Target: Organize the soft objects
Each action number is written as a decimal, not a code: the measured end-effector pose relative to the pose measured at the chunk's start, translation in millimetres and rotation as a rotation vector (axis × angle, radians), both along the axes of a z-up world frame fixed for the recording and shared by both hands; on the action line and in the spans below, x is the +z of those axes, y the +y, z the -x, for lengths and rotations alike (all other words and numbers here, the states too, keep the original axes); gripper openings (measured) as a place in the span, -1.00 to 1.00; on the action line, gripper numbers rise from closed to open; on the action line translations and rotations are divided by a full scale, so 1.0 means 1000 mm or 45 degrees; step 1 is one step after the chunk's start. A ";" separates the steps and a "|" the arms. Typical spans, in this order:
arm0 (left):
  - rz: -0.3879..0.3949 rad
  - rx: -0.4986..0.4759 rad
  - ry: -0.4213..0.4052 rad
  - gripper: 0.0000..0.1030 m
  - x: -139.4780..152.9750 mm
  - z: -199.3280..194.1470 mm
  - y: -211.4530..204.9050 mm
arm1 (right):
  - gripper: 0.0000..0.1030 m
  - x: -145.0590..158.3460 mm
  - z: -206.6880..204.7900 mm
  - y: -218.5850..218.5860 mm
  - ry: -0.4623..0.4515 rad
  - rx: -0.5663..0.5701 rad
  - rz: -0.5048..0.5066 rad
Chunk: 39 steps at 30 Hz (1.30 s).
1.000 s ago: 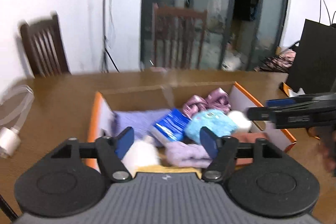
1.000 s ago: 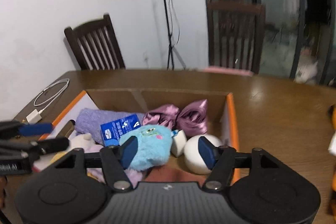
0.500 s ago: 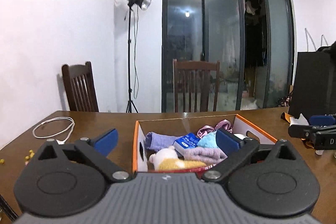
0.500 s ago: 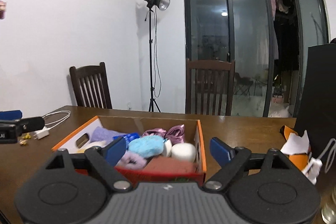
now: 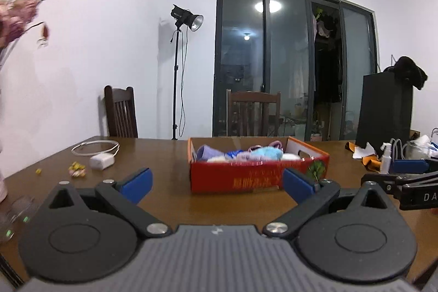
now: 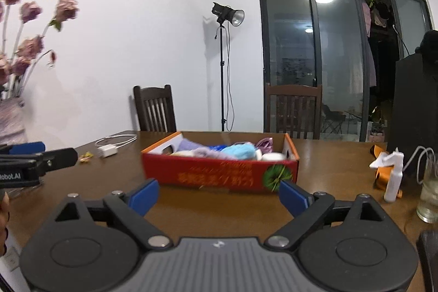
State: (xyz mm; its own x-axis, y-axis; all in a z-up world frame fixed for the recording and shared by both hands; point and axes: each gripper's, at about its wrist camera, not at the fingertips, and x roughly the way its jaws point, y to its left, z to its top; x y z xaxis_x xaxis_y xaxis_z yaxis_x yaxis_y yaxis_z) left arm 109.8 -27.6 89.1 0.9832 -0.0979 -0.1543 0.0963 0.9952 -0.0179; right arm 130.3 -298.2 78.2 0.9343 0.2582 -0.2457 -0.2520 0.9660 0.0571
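Now the red box (image 5: 246,177) sits on the brown table (image 5: 169,155) — full of soft toys (image 5: 267,154) and cloths. Both tongs — left gripper (image 5: 216,184) and right gripper (image 6: 217,196) — have just been opening; they gape wide and hold nothing.

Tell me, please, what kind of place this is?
Probably a home dining room: a brown wooden table, dark wooden slat-back chairs and dark-framed sliding glass doors. A black studio light on a stand suggests filming.
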 end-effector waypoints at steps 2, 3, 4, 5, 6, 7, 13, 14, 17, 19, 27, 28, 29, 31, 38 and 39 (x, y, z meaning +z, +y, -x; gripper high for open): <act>-0.007 0.022 -0.007 1.00 -0.006 0.023 0.005 | 0.85 -0.006 0.023 0.005 0.002 -0.002 0.004; -0.011 0.034 -0.014 1.00 -0.009 0.035 0.008 | 0.86 -0.010 0.033 0.008 0.003 -0.001 0.002; -0.009 0.042 -0.015 1.00 -0.011 0.045 0.012 | 0.87 -0.013 0.045 0.010 0.005 0.000 0.000; -0.005 0.055 -0.004 1.00 -0.014 0.055 0.014 | 0.88 -0.017 0.054 0.011 0.007 0.003 0.004; 0.001 0.059 0.006 1.00 -0.015 0.062 0.016 | 0.91 -0.021 0.066 0.013 0.008 0.015 0.017; 0.007 0.052 0.005 1.00 -0.018 0.070 0.017 | 0.95 -0.025 0.077 0.015 0.017 0.024 0.031; -0.067 0.070 0.035 1.00 -0.023 0.080 0.009 | 1.00 -0.033 0.101 0.016 0.051 -0.001 0.040; -0.068 0.066 0.032 1.00 -0.022 0.080 0.007 | 1.00 -0.033 0.099 0.015 0.054 -0.010 0.038; -0.057 0.052 0.033 1.00 -0.022 0.082 0.007 | 1.00 -0.031 0.095 0.017 0.058 -0.008 0.026; -0.063 0.053 0.025 1.00 -0.021 0.083 0.007 | 1.00 -0.032 0.095 0.018 0.059 -0.003 0.017; -0.056 0.078 0.019 1.00 -0.022 0.083 0.010 | 1.00 -0.033 0.092 0.023 0.065 0.011 0.007; -0.056 0.081 0.018 1.00 -0.022 0.083 0.010 | 1.00 -0.033 0.092 0.023 0.064 0.010 0.005; -0.056 0.082 0.018 1.00 -0.022 0.083 0.010 | 1.00 -0.033 0.092 0.022 0.062 0.008 0.004; -0.055 0.080 0.018 1.00 -0.022 0.083 0.010 | 1.00 -0.032 0.092 0.021 0.061 0.002 0.002; -0.063 0.075 0.017 1.00 -0.022 0.084 0.008 | 1.00 -0.033 0.091 0.020 0.054 -0.014 -0.010; -0.062 0.075 0.017 1.00 -0.022 0.084 0.008 | 1.00 -0.033 0.091 0.019 0.054 -0.012 -0.008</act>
State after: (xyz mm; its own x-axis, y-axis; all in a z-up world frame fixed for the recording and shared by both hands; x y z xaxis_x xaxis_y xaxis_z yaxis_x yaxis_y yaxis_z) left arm 26.1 -19.2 66.9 0.9849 -0.0323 -0.1703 0.0379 0.9988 0.0302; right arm 39.0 -278.9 45.5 0.9254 0.2511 -0.2838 -0.2400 0.9680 0.0738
